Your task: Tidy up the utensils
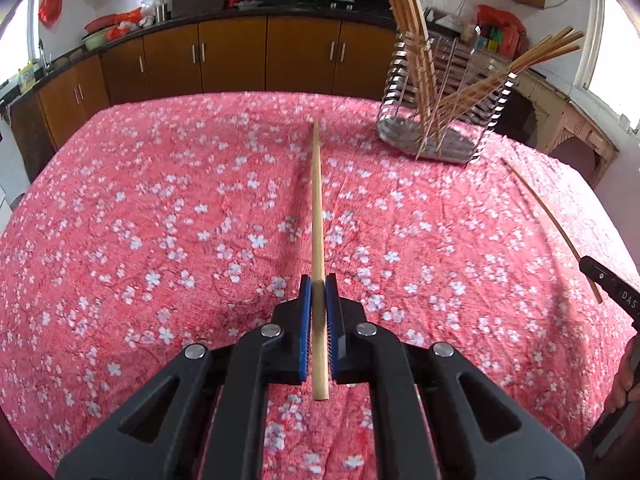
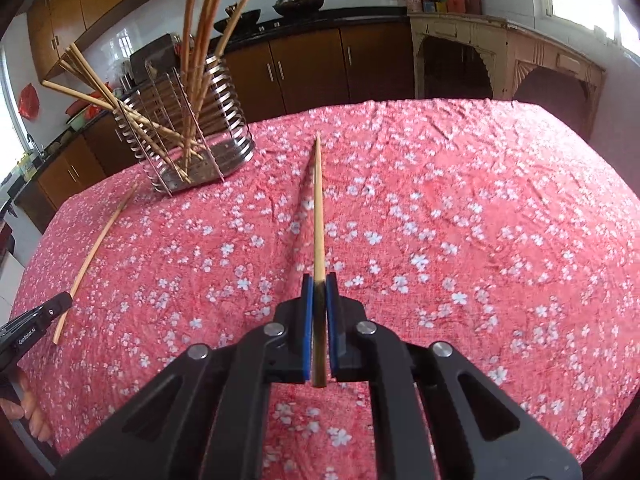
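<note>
My left gripper (image 1: pixel 319 285) is shut on a pale wooden chopstick (image 1: pixel 317 208) that points straight ahead over the table. My right gripper (image 2: pixel 319 283) is likewise shut on a second chopstick (image 2: pixel 319 208). Each view catches the other gripper at its edge: the right gripper (image 1: pixel 612 286) with its chopstick (image 1: pixel 552 216), and the left gripper (image 2: pixel 38 320) with its chopstick (image 2: pixel 96 252). A steel wire utensil holder (image 1: pixel 444 116) (image 2: pixel 192 132) stands at the far side of the table, between the two grippers, with several chopsticks leaning in it.
A pink floral cloth (image 1: pixel 160 220) covers the whole table (image 2: pixel 480 220). Brown kitchen cabinets (image 1: pixel 232 52) and a dark counter with pans run behind it. A pale carved cabinet (image 2: pixel 508 64) stands at the back right. A hand (image 2: pixel 24 408) grips the left tool's handle.
</note>
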`<control>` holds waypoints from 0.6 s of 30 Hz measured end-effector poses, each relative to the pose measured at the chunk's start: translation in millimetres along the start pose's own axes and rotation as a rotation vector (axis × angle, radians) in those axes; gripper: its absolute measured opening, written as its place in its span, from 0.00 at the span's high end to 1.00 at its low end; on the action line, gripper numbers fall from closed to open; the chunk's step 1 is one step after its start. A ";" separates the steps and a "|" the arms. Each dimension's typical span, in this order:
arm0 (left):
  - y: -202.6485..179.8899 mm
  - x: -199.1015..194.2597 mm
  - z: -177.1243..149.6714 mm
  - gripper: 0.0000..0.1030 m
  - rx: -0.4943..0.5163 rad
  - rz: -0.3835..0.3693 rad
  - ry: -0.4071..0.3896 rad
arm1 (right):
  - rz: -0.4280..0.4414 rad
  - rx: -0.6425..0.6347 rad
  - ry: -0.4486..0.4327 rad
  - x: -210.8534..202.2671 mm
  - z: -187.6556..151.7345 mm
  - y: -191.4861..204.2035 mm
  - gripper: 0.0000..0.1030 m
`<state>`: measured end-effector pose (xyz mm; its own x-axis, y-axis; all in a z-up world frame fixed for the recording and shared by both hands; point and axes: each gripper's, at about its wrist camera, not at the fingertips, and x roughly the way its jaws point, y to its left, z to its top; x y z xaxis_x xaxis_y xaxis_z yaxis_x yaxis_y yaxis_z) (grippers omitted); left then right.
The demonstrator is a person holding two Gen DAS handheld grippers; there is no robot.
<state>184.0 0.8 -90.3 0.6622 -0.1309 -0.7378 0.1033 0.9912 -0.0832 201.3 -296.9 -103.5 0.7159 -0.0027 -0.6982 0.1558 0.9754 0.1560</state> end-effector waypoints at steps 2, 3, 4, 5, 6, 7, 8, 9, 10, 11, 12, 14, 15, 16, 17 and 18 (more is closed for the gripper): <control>-0.8 -8.2 1.7 0.93 0.005 -0.006 -0.025 | 0.003 -0.007 -0.031 -11.0 3.0 0.2 0.93; -0.7 -15.0 2.7 0.93 0.009 -0.009 -0.046 | 0.006 -0.011 -0.049 -17.4 4.9 0.1 0.93; -0.7 -22.0 4.7 0.93 0.010 -0.013 -0.068 | 0.010 -0.019 -0.076 -25.3 6.8 0.5 0.93; -0.7 -27.4 6.3 0.93 0.010 -0.017 -0.086 | 0.013 -0.028 -0.105 -33.6 9.0 1.3 0.93; -0.5 -35.7 9.0 0.93 0.007 -0.024 -0.114 | 0.017 -0.038 -0.134 -41.9 11.6 2.5 0.93; 0.6 -42.6 12.3 0.93 0.003 -0.033 -0.137 | 0.018 -0.045 -0.155 -47.6 14.2 3.8 0.93; 1.7 -49.2 15.6 0.93 -0.001 -0.041 -0.160 | 0.022 -0.053 -0.186 -55.7 18.0 5.1 0.93; 2.1 -54.7 20.0 0.93 -0.004 -0.048 -0.185 | 0.029 -0.059 -0.214 -63.2 22.6 6.0 0.93; 2.7 -64.0 25.0 0.93 -0.010 -0.057 -0.221 | 0.037 -0.061 -0.232 -68.2 26.4 6.7 0.93; 2.7 -68.8 30.0 0.93 -0.013 -0.063 -0.243 | 0.048 -0.062 -0.257 -74.9 31.0 7.5 0.93; 2.6 -73.9 36.1 0.93 -0.020 -0.070 -0.269 | 0.054 -0.062 -0.273 -79.4 34.0 7.9 0.93; 2.5 -83.6 44.6 0.93 -0.033 -0.081 -0.312 | 0.070 -0.065 -0.319 -89.5 43.6 10.0 0.93; 3.2 -87.1 49.2 0.93 -0.039 -0.085 -0.330 | 0.073 -0.066 -0.331 -92.4 45.9 11.5 0.93; 3.6 -90.3 53.5 0.93 -0.044 -0.087 -0.346 | 0.078 -0.067 -0.349 -96.5 49.5 12.7 0.93; 4.4 -94.3 59.0 0.93 -0.050 -0.089 -0.366 | 0.080 -0.068 -0.361 -98.8 53.2 13.7 0.93; 5.5 -96.8 63.8 0.93 -0.055 -0.090 -0.380 | 0.081 -0.067 -0.372 -101.0 56.8 15.0 0.93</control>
<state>167.8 17.6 23.3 0.8811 -0.2054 -0.4260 0.1400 0.9737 -0.1799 169.9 -294.5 9.1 0.9241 0.0074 -0.3821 0.0523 0.9880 0.1456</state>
